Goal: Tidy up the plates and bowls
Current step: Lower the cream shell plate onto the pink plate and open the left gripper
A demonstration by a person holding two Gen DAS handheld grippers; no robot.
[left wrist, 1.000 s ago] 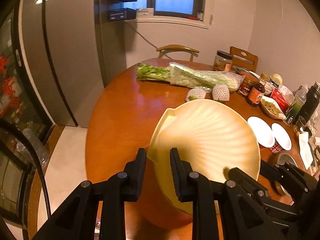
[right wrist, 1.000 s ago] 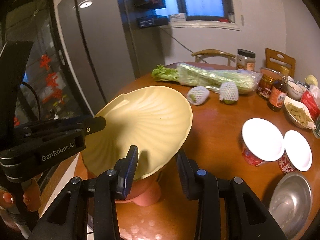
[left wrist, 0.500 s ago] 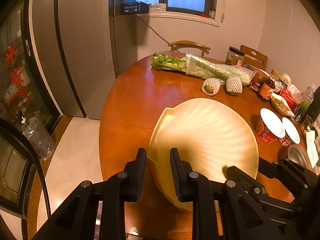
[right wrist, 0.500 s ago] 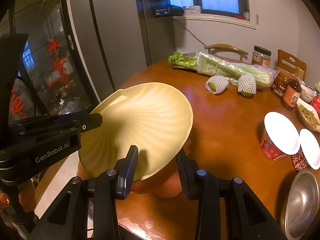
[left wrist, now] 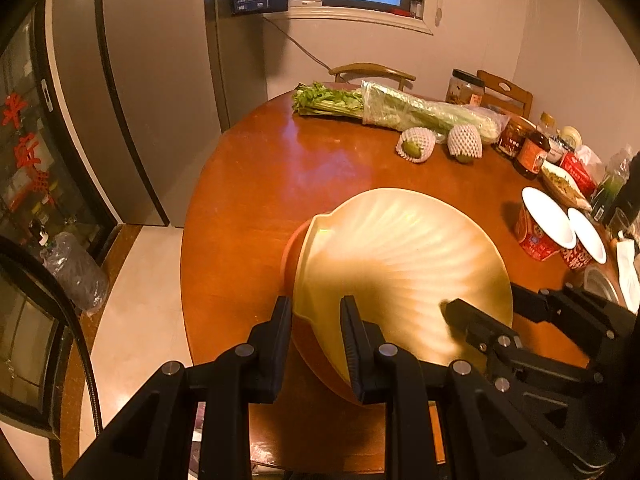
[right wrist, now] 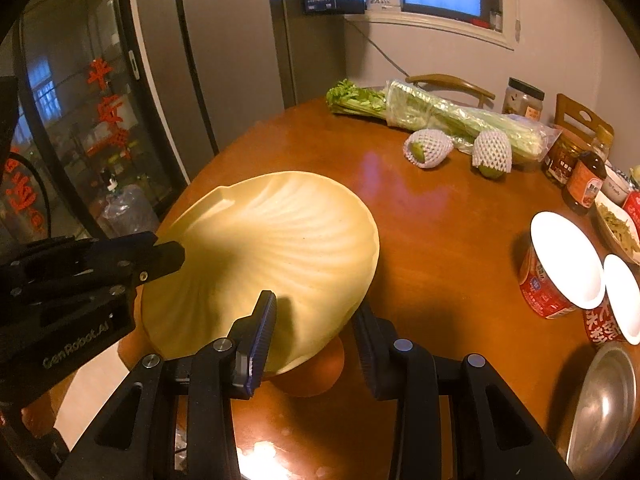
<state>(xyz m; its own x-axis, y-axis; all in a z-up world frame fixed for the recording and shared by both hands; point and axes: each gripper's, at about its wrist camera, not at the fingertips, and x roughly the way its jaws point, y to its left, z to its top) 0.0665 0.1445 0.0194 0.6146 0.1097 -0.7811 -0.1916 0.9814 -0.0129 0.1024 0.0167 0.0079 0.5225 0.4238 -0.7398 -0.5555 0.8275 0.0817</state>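
Two-handed lowering of the shell-shaped yellow plate (left wrist: 404, 272) onto the orange bowl (left wrist: 292, 256) beneath it. The left gripper (left wrist: 316, 340) pinches the plate's near rim between narrow jaws. The right gripper (right wrist: 314, 332) clamps the opposite rim at a moderate opening, one pad above and one below. Compared with a second ago, the plate sits lower over the round wooden table (left wrist: 304, 168), and more of the bowl now shows under its left edge. The plate tilts slightly and appears close to resting on the bowl. Ahead and to the right of the grippers stand two red cups (left wrist: 538, 232), untouched. Stacking seems nearly complete; release probably follows.
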